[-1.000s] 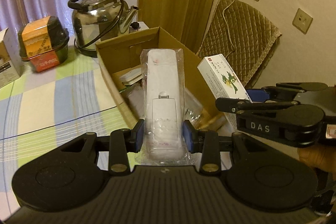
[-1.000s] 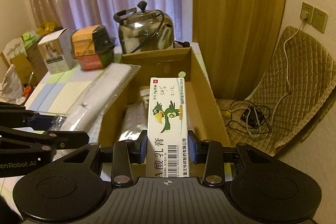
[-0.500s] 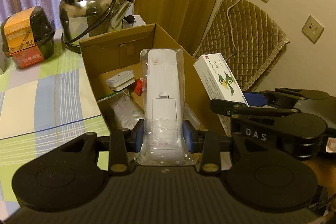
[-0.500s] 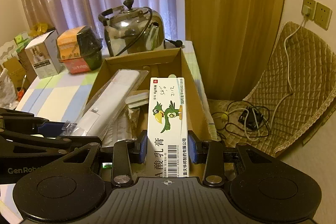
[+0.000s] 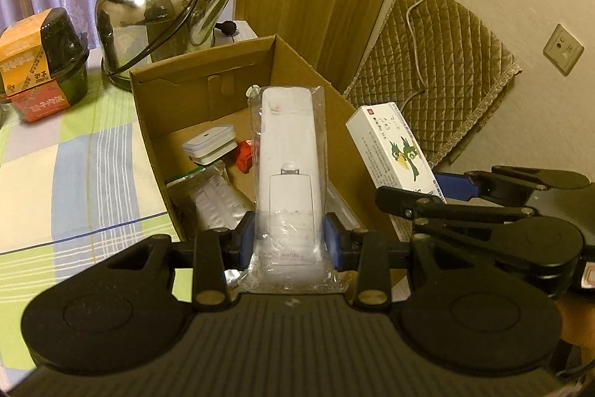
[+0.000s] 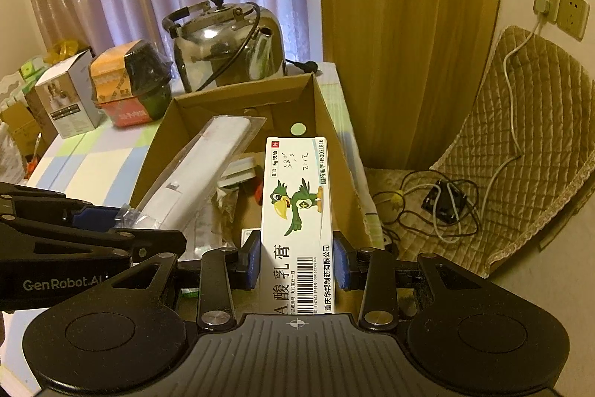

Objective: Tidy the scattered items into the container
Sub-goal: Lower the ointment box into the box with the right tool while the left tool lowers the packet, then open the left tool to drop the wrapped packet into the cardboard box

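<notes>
Left wrist view: looks forward along the left gripper [image 5: 289, 240], close above the open cardboard box [image 5: 208, 77], facing the kettle [image 5: 156, 13] and curtain; right gripper [image 5: 442, 188] enters at right.
Right wrist view: looks along the right gripper [image 6: 296, 263] at the same cardboard box [image 6: 323, 110], from its right side; left gripper [image 6: 108, 222] enters at left.
Shared: box, kettle [image 6: 227, 43], quilted chair [image 5: 438, 62].

The near end of the bagged remote [image 5: 288, 188] is hidden behind the left gripper [image 5: 289, 240] body; the lower print of the ointment box [image 6: 297, 229] is cut off by the right gripper [image 6: 296, 265] housing. The cardboard box [image 5: 193, 77] floor is largely screened; the red item [image 5: 243, 155] inside cannot be identified; small print is unreadable.
</notes>
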Demonstrator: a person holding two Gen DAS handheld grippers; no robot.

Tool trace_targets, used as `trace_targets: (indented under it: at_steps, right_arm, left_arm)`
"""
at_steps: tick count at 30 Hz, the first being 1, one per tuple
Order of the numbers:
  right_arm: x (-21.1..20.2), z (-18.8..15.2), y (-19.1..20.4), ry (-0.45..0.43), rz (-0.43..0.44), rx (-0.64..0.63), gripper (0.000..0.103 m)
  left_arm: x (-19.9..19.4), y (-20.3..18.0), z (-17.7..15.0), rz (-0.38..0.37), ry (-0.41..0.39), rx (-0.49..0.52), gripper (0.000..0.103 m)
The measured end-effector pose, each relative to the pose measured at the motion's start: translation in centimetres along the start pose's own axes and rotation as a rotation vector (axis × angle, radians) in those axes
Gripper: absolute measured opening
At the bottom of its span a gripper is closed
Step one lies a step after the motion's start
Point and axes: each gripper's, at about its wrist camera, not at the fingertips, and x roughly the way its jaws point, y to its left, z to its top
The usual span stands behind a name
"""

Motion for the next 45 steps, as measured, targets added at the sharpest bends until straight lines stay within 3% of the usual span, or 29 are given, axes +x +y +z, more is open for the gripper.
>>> trace_targets:
  at_steps: [15, 17, 19, 33, 45]
  right_arm:
    - [0.6, -0.2, -0.7, 0.011, -0.006, 0.01, 0.04]
    - [0.6, -0.2, -0.7, 0.012, -0.004, 0.01, 0.025]
    - [0.7, -0.2, -0.7, 0.017, -0.003, 0.011, 0.023]
    - [0.2, -0.3, -1.7, -0.004, -0.01, 0.045, 0.023]
    - [-3.3, -1.1, -4.1, -0.056, -0.049, 0.106, 0.023]
  left_arm:
    - [1.5, 0.5, 0.0, 0.018, 0.01, -0.001, 0.033]
    - [1.5, 0.4, 0.1, 0.029, 0.001, 0.0, 0.035]
    - [1.5, 0.5, 0.1, 0.043, -0.005, -0.006, 0.066]
    - [-0.1, 2.5, -1.6, 0.055, -0.014, -0.045, 0.066]
    - [-1.8, 2.6, -2.6, 0.036, -0.028, -0.059, 0.068]
